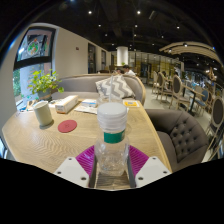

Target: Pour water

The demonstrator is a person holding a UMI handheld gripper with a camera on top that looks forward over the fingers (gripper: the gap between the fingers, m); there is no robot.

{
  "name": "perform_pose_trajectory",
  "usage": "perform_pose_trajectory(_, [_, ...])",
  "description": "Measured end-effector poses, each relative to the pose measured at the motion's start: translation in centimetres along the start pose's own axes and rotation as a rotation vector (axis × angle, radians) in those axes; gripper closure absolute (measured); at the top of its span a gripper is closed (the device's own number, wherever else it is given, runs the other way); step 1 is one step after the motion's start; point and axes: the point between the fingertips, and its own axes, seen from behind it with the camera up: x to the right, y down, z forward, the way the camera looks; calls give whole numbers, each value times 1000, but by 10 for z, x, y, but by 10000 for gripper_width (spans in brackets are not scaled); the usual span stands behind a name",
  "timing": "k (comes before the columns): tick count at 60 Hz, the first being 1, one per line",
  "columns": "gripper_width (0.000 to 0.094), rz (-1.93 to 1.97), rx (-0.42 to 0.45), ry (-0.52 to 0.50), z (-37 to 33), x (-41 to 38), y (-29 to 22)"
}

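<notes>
Your gripper (112, 160) is closed on the water bottle (112, 135), lower centre. Transport step: carry it to the white cup (43, 112), centre left, then tilt.

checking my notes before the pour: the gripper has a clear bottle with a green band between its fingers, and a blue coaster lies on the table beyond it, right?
Not quite. The gripper view shows the coaster is red, not blue. Otherwise yes: the gripper holds the clear bottle with a green band between its fingers, and the coaster lies on the table beyond it.
</notes>
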Motion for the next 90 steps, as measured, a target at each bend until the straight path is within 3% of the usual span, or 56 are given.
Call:
perform_pose_trajectory(14, [554, -26, -20, 13, -1, -1, -1])
perform_pose_trajectory(29, [555, -79, -36, 116, 1, -6, -17])
perform_pose_trajectory(38, [554, -224, -9, 201, -2, -16, -64])
perform_pose_trajectory(52, [555, -590, 34, 435, 11, -74, -176])
perform_pose_trajectory(66, [557, -1236, -56, 617, 61, -159, -231])
perform_pose_trajectory(80, [558, -1787, -207, 665, 98, -201, -219])
perform_pose_trajectory(90, [557, -1949, -243, 630, 110, -216, -207])
